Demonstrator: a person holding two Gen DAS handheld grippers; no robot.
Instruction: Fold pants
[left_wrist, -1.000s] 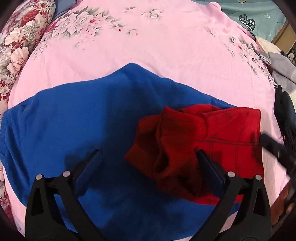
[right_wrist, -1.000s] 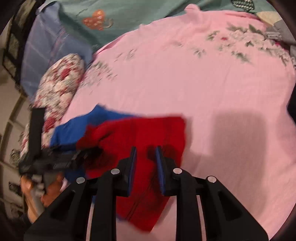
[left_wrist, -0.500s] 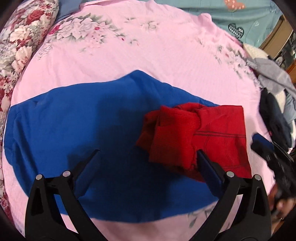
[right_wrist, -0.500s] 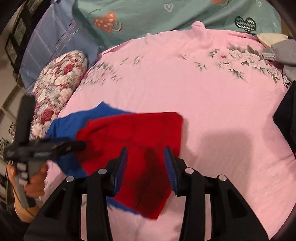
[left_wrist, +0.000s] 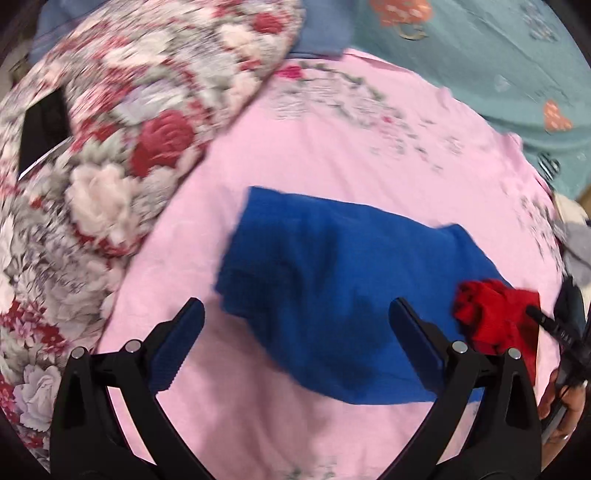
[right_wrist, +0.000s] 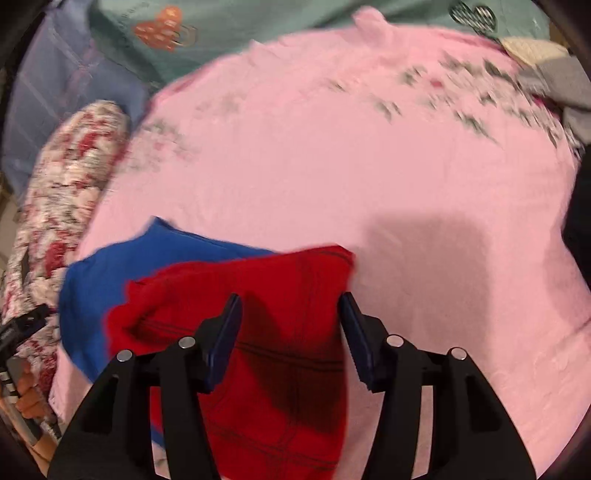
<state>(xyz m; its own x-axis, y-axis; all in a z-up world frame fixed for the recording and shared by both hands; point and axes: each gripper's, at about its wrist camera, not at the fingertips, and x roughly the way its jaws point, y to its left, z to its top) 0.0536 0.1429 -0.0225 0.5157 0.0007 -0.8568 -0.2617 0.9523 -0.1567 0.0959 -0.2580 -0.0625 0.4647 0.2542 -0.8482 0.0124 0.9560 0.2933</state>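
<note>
Left hand-held gripper (left_wrist: 293, 325) hovers with its fingers spread wide and grasps nothing; below it lie the blue pants (left_wrist: 343, 288) flat on the pink bed sheet (left_wrist: 354, 155). Right hand-held gripper (right_wrist: 291, 332) is also released, its 2 fingers apart above the red pants (right_wrist: 258, 332). The red pants lie partly on the blue pants (right_wrist: 110, 280), near the front edge of the bed. A floral pillow (left_wrist: 92, 166) rests at the left edge of the bed. Both views are blurred.
</note>
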